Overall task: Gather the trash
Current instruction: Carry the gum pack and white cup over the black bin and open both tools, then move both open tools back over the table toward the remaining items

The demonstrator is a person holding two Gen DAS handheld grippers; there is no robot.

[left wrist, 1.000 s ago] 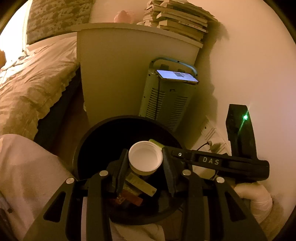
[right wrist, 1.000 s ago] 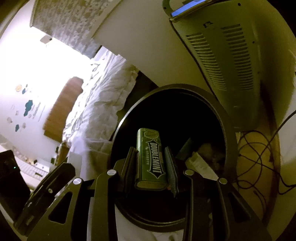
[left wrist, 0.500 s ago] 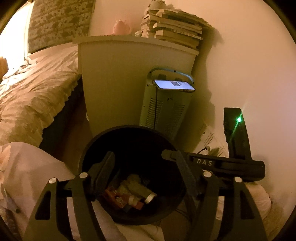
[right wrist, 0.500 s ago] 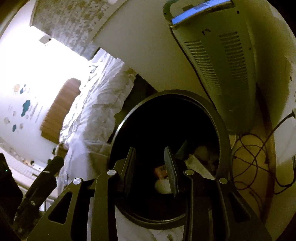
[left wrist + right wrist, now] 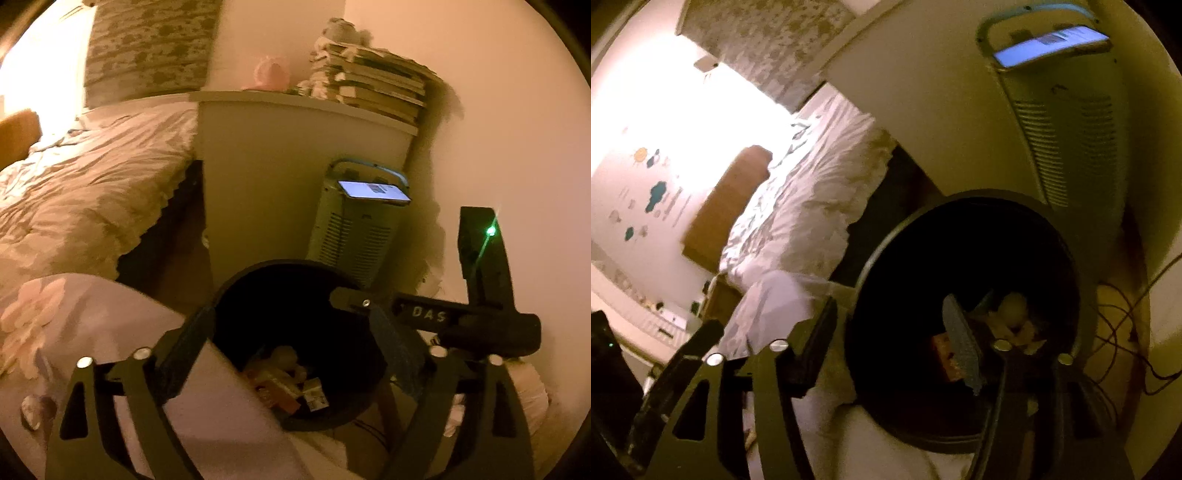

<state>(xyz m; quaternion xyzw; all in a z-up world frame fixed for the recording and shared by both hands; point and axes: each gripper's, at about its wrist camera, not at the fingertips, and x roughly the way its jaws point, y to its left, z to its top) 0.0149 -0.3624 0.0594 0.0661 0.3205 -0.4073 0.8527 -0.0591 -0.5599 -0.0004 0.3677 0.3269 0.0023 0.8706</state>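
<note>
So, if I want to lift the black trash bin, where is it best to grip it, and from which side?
Probably the bin at its bare upper rim, coming from above, one finger inside the wall and one outside. It stands upright and open, and looks too wide to span. The near rim seems freest; a heater stands behind.

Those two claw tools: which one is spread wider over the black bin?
The left gripper: its jaws, just opening, flare almost as wide as the black bin. The right gripper gapes less. Both are empty.
</note>
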